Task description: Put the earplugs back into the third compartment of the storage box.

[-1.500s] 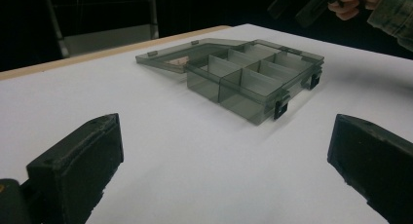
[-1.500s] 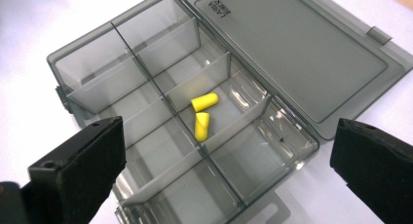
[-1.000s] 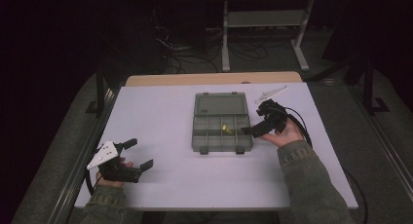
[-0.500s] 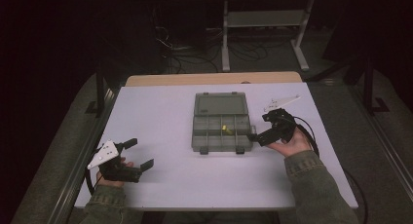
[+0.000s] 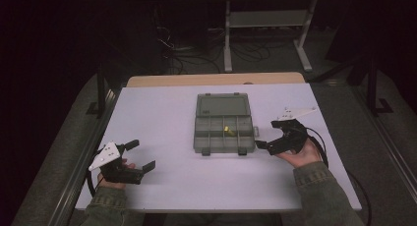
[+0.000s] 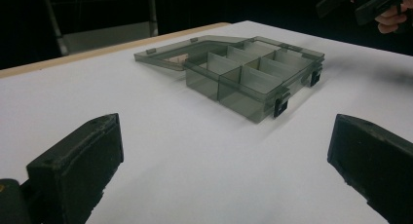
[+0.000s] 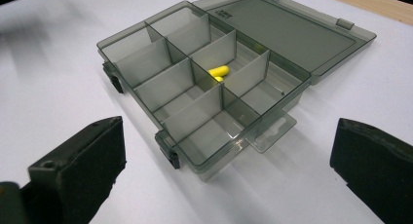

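Note:
A grey see-through compartment box (image 5: 223,148) lies at the middle of the white table with its lid (image 5: 222,106) folded flat on the far side. A small yellow piece (image 5: 227,129) rests in one inner compartment, and the right gripper view shows the yellow piece (image 7: 217,72) beside a divider of the box (image 7: 160,83). My right gripper (image 5: 269,135) is held just right of the box, open and empty, jaws pointing at it (image 7: 224,170). My left gripper (image 5: 141,155) rests near the front left corner, open and empty (image 6: 224,170), facing the box (image 6: 243,83).
The white table (image 5: 167,113) has a wooden strip (image 5: 211,79) along its far edge. Behind it are a metal stand (image 5: 265,24) and floor cables in the dark. A cable trails from the right gripper off the table's right side. The right gripper (image 6: 360,2) also appears far off.
My right gripper has drawn back from over the box to the right of it. The yellow piece stays in its compartment. The left gripper has not moved.

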`<state>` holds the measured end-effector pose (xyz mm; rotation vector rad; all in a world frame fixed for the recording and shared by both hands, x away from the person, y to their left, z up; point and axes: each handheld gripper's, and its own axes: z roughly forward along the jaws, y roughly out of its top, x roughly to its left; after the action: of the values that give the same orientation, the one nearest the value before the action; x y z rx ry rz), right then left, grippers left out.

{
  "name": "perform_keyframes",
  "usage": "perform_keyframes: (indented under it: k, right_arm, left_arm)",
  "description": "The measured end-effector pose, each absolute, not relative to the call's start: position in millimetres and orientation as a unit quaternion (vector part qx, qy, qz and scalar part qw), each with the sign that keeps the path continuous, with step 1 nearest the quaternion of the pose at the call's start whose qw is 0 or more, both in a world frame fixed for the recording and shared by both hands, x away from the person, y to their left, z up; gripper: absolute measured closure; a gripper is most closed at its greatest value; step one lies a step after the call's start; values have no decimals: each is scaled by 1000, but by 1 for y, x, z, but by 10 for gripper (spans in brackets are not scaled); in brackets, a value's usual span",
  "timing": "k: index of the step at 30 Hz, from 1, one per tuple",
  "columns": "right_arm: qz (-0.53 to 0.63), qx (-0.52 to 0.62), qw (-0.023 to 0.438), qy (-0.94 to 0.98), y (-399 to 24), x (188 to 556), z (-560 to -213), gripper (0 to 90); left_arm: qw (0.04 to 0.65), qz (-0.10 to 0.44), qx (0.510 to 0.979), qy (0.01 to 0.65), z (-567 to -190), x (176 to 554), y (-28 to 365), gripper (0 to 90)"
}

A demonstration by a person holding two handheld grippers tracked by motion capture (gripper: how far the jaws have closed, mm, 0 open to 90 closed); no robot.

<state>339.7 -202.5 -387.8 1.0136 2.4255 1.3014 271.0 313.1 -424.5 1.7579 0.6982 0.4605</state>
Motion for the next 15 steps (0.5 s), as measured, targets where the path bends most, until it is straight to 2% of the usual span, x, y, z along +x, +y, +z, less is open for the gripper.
perform_keyframes:
  k: [15]
  right_arm:
    - [461,360,127,801,-221,313,-406,0]
  left_arm:
    - [562,196,747,295,-424,271,313,0]
